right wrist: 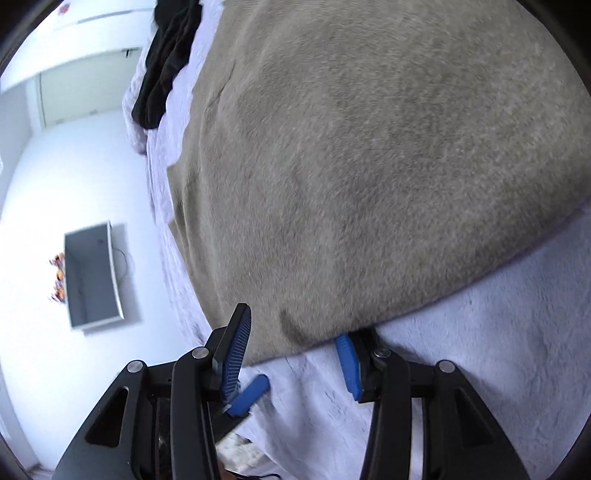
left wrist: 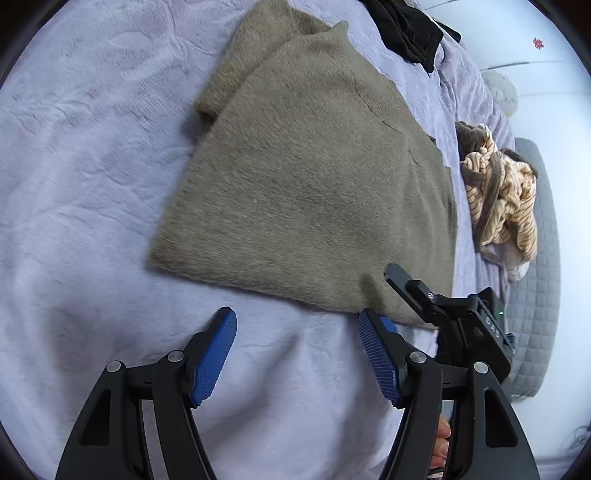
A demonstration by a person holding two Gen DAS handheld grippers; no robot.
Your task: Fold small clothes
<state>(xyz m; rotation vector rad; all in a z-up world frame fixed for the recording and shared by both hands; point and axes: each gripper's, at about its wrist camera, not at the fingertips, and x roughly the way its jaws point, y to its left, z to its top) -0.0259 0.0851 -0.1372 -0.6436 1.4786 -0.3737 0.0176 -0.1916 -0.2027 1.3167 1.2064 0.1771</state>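
A lavender fleece blanket [left wrist: 92, 206] covers the bed and fills the left wrist view from nine o'clock down to six. On it, at the centre and running up toward twelve o'clock, lies a taupe knit sweater [left wrist: 314, 177], spread flat with part of it folded over on top of itself near eleven o'clock. A black garment [left wrist: 406, 29] lies bunched at one o'clock, apart from the sweater. At three o'clock a crumpled cream and brown striped garment [left wrist: 498, 199] rests at the blanket's edge, beside a grey quilted cushion [left wrist: 543, 258].

The left gripper [left wrist: 295, 350] sits at six o'clock with its blue pads well apart and only blanket between them; it is released and holds nothing. Its right pad is just at the sweater's near hem. At four o'clock the right gripper [left wrist: 443, 306] reaches in over the sweater's near corner.

In the right wrist view the sweater [right wrist: 369, 166] fills the frame from eleven to three o'clock, its near corner dipping between the fingers of the right gripper [right wrist: 295, 350] at six o'clock. The jaws stand parted, one pad above the cloth and the other tucked at its edge, not pinching it. A grey open box [right wrist: 92, 277] stands on the white floor at nine o'clock.
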